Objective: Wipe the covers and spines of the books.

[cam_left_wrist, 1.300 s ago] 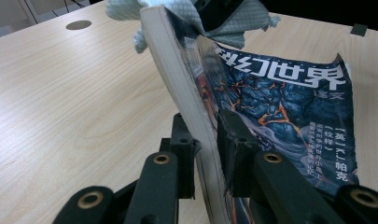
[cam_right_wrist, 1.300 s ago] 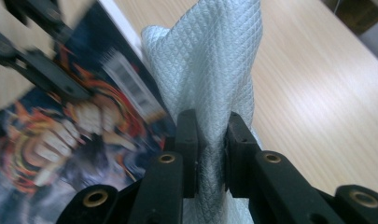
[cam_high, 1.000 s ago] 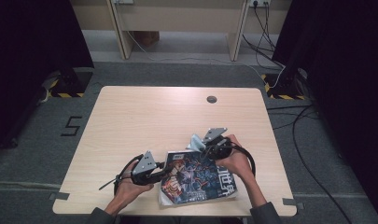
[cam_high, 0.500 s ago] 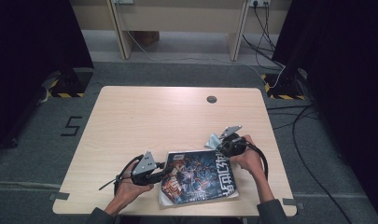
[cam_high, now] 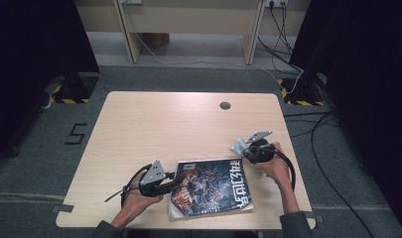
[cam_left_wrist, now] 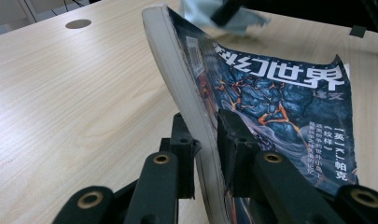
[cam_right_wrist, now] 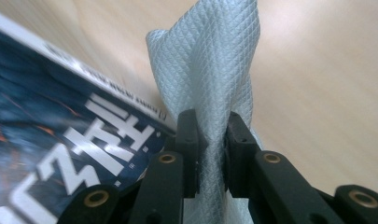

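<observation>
A thick magazine with a dark blue cover and white characters lies near the table's front edge. My left gripper is shut on its left spine edge; in the left gripper view the jaws pinch the spine and lift that side of the magazine slightly. My right gripper sits just past the magazine's far right corner, shut on a crumpled grey cloth. In the right gripper view the quilted cloth stands up between the pads of the gripper, with the magazine at the left.
The light wooden table has a round cable hole near its far edge. Cables trail over the grey floor at the right. A desk frame stands behind, with dark curtains on both sides.
My right gripper has carried the grey cloth to the right, off the magazine's cover to a spot beside its far right corner. The left gripper has stayed still on the spine.
</observation>
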`<state>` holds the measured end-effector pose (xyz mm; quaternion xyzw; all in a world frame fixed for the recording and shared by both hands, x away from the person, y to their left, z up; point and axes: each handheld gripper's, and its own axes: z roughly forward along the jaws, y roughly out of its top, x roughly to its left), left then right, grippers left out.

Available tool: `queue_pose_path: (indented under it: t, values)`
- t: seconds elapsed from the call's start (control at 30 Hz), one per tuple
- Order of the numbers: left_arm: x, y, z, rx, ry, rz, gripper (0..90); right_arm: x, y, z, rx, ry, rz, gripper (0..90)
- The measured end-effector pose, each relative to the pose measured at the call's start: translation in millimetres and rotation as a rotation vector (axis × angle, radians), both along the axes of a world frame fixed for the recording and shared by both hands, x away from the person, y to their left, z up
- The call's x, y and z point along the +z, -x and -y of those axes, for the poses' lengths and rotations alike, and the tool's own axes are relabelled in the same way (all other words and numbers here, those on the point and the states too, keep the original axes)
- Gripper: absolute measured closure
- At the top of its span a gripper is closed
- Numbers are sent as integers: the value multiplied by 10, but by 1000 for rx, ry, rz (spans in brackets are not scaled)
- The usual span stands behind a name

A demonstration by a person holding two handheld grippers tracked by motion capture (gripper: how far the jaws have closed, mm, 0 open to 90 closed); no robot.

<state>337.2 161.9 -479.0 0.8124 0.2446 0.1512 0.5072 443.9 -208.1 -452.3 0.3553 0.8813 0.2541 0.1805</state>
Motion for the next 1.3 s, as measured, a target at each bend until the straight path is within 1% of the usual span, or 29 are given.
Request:
queue_pose_path:
  t: [0.07, 0.13, 0.2, 0.23, 0.27, 0.3, 0.37, 0.47, 0.6, 0.73, 0.83, 0.93, 1.0, 1.03, 1.1, 1.17, 1.23, 1.27, 1.3]
  values:
    - [-4, -8, -3, 1, 2, -2, 766, 158, 32, 63, -6, -18, 44, 792]
    - [-2, 3, -1, 2, 0, 0, 766, 267, 69, 154, -33, -32, 69, 791]
    - [7, 3, 0, -3, 2, 2, 766, 316, 98, 268, -54, -48, 78, 791]
    - [4, -1, -2, -1, 3, -1, 766, 319, 103, 330, -74, -53, 76, 791]
    - [-1, -2, -5, 2, 0, -3, 766, 302, 105, 390, -93, -52, 72, 790]
    - [-6, -1, -4, 3, 2, -2, 766, 271, 112, 440, -112, -54, 57, 790]
    - [0, -4, -6, -3, -1, 0, 766, 189, 119, 526, -132, -51, 37, 789]
    - [-13, -11, -9, 1, 4, -7, 766, 66, 109, 633, -172, -41, -2, 789]
    - [-13, -17, -12, 2, 3, -9, 765, -76, 96, 730, -200, -28, -44, 789]
    - [-11, -14, -10, 2, 5, -7, 766, -185, 91, 760, -209, -6, -75, 786]
    - [-13, -10, -12, 1, 5, -6, 765, -262, 84, 762, -221, 29, -91, 781]
    - [-13, -16, -13, 3, 6, -8, 765, -296, 75, 764, -227, 23, -100, 755]
    - [-16, -12, -14, 3, 7, -8, 765, -291, 76, 764, -228, 13, -116, 702]
    - [-16, -12, -14, 3, 7, -8, 765, -279, 75, 762, -233, 6, -113, 675]
    - [-13, -17, -14, 3, 6, -9, 765, -230, 71, 759, -246, -8, -85, 611]
    - [-19, -20, -16, 6, 7, -11, 764, -160, 78, 729, -221, -38, -64, 554]
    - [-13, -17, -14, 6, 6, -10, 764, -84, 86, 672, -213, -81, -25, 516]
    - [-13, -20, -13, 6, 7, -9, 764, -47, 92, 632, -199, -104, -20, 503]
    - [-13, -20, -13, 6, 7, -9, 764, -47, 92, 632, -199, -104, -20, 503]
